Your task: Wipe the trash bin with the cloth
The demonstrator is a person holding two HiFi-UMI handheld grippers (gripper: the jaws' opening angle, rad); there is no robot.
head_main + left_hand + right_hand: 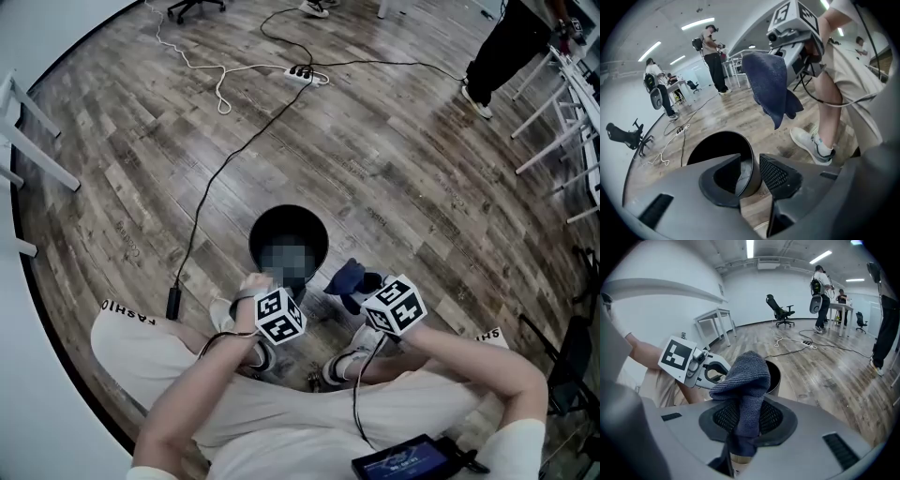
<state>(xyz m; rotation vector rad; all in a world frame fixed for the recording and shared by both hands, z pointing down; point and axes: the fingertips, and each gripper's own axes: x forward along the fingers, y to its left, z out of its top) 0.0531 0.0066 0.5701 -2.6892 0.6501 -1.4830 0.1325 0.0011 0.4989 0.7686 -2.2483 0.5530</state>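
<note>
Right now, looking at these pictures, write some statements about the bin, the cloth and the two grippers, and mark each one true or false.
1. The right gripper holds a blue cloth. True.
2. The bin lies tipped on its side. False: it stands upright on the floor, open end up.
3. The left gripper is clamped on the cloth. False: its jaws stand apart, with the bin's rim between them.
4. A power strip lies on the floor beyond the bin. True.
</note>
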